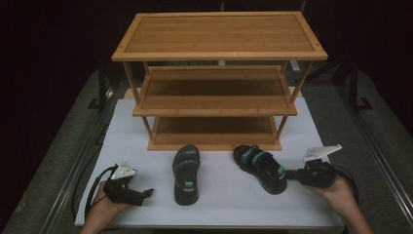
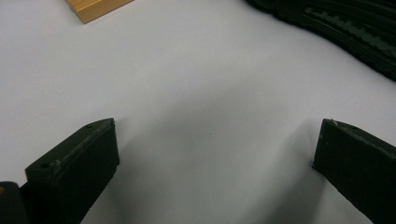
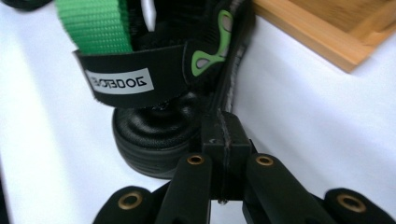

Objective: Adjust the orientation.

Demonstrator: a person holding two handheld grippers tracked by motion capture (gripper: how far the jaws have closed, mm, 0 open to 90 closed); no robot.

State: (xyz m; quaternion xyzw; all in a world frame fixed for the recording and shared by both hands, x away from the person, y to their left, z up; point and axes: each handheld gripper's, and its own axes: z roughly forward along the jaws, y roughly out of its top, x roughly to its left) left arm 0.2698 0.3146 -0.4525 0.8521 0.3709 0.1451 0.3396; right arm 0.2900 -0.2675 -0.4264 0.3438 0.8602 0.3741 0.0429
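So I've got my right hand-held gripper [image 1: 292,174] pinched tight on the heel edge of the right black strappy sandal with green trim [image 1: 260,167], low and right of centre in the high view, on the white tabletop [image 1: 219,204] just in front of the three-tier bamboo shoe rack [image 1: 216,83]. Best bet, I think: lift it level and slow so that thin rim grip doesn't slip, then aim for a shelf. My left hand-held gripper [image 1: 146,194] sits lower left, jaws spread wide, nothing in them, near the other black sandal [image 1: 186,173].
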